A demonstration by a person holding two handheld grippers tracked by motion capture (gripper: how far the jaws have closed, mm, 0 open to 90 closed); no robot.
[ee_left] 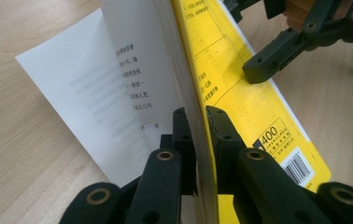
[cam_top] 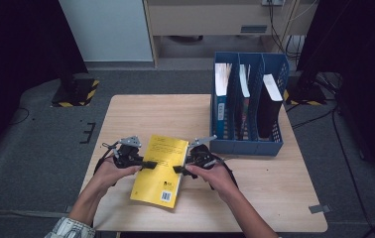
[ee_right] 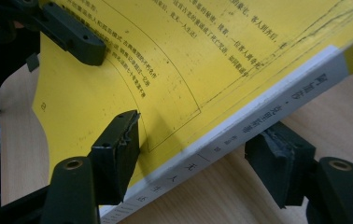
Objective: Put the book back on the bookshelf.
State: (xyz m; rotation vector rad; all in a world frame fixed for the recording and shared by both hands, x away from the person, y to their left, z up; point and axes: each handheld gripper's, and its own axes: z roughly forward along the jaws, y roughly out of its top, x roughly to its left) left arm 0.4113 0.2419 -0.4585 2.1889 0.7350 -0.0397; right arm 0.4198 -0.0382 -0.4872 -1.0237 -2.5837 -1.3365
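the wooden table (cam_top: 270,198) carries a blue file rack (cam_top: 247,144) whose books are half hidden, and a yellow book (cam_top: 159,171) in front. the left gripper (cam_top: 148,164) clamps the book's page edge; a loose page hides the lower jaw's tip. the right gripper (cam_top: 178,169) straddles the spine, one pad on the cover, the other apart below

Blue file rack (cam_top: 247,144) at table's (cam_top: 275,198) far right, three books (cam_top: 221,96) upright inside.

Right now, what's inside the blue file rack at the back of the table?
Three books stand upright in the blue file rack, one per slot: a blue one, a thin one and a black one. The rack's walls hide their lower parts.
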